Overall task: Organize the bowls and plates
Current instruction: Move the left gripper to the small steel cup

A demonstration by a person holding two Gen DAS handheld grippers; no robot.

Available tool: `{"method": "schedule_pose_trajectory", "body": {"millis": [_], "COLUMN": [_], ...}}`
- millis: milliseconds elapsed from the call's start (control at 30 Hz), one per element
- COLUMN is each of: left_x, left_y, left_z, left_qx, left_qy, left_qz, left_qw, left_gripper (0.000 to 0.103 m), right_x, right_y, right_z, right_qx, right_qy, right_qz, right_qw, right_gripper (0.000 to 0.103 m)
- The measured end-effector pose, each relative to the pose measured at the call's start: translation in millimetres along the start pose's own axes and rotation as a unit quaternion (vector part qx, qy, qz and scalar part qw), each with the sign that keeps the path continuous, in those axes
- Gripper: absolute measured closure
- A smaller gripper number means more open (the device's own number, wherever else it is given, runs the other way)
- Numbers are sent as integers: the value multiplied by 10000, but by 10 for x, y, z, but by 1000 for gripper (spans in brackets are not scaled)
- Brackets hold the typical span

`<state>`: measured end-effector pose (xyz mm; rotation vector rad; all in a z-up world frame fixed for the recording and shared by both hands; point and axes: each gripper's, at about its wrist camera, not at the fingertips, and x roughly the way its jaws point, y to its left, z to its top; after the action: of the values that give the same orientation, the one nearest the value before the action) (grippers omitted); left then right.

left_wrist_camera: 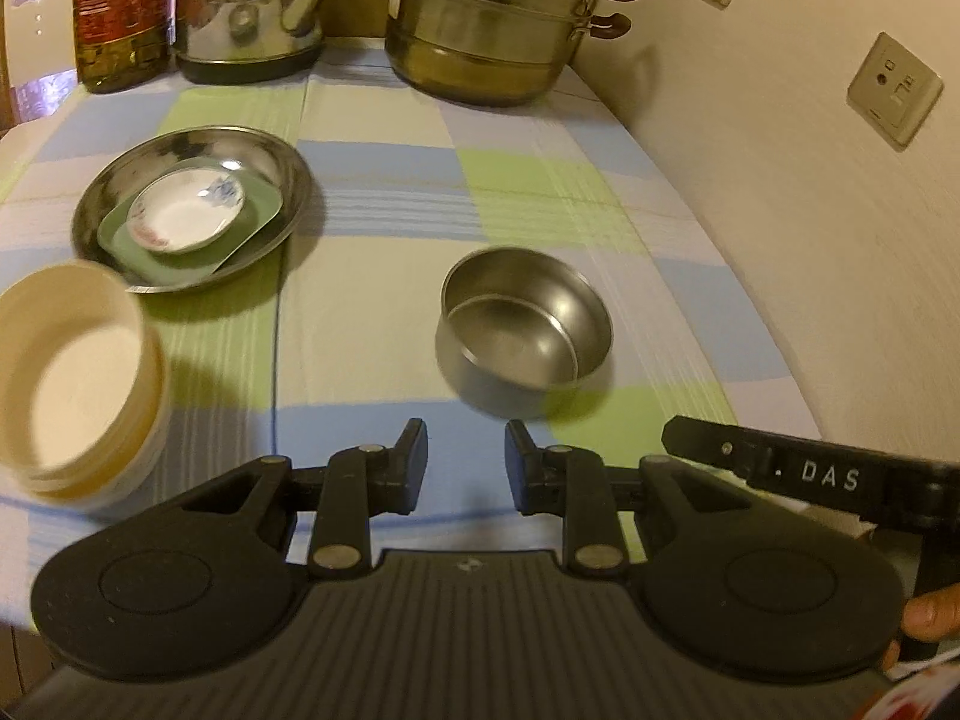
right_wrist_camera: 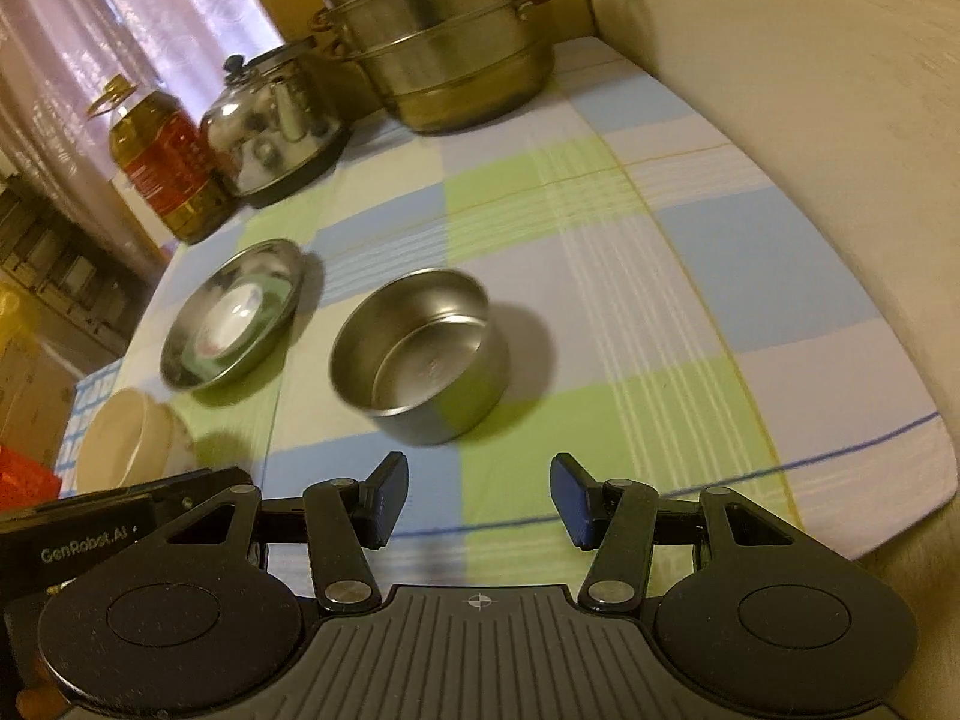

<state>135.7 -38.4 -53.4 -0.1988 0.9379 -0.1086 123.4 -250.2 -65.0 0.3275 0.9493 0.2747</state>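
Both grippers are hanging low over the checked tablecloth (left_wrist_camera: pixel 372 180), and neither is carrying anything. The left gripper (left_wrist_camera: pixel 467 462) is showing a narrow gap between its pads, nothing in it. The right gripper (right_wrist_camera: pixel 480 501) is standing noticeably wider, also empty, and it is pointing toward the steel bowl (right_wrist_camera: pixel 420 354), which is sitting upright on the cloth just ahead of it.

Further left, the steel plate (left_wrist_camera: pixel 192 204) is already carrying a green square dish (left_wrist_camera: pixel 258 216) with a small white saucer (left_wrist_camera: pixel 186 213) on top. Nearest the left edge, the cream bowl (left_wrist_camera: pixel 78 378) is sitting apart from that stack, seemingly close to the table's side.

Here is where it is looking risky. The steel bowl's wall is thin, smooth and shiny, so a pinch on the rim may be slipping, and a glancing touch could be skating the bowl across the cloth instead of catching it. If it is going onto the plate stack, the little saucer may be tipping or sliding under it. The cream bowl is the other worry: a sideways nudge from the left gripper could be pushing it off the edge. And the two grippers are working close together, each showing in the other's view, so a knock between them looks possible.

The steamer pot (left_wrist_camera: pixel 492 18), kettle (left_wrist_camera: pixel 252 6) and oil bottle (left_wrist_camera: pixel 120 12) are standing well back.
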Motion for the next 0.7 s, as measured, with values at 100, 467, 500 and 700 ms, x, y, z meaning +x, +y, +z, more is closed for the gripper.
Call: {"method": "schedule_pose_trajectory", "body": {"millis": [100, 467, 500, 700], "left_x": [140, 647, 682, 866], "left_y": [-10, -10, -7, 28], "left_z": [115, 393, 409, 494], "left_qx": [-20, 43, 44, 65], "left_qy": [24, 217, 236, 329], "left_qz": [-38, 87, 97, 188], "left_qw": [10000, 9997, 9997, 9993], "left_gripper": [79, 79, 79, 79], "right_x": [116, 561, 600, 797], "right_y": [-14, 13, 17, 25], "right_z": [90, 393, 412, 470], "right_qx": [-3, -96, -108, -142], "right_qy": [-60, -198, -181, -76], "right_qz": [-32, -213, -240, -274], "right_qw": [10000, 9995, 9995, 9995], "right_gripper": [50, 51, 51, 61]}}
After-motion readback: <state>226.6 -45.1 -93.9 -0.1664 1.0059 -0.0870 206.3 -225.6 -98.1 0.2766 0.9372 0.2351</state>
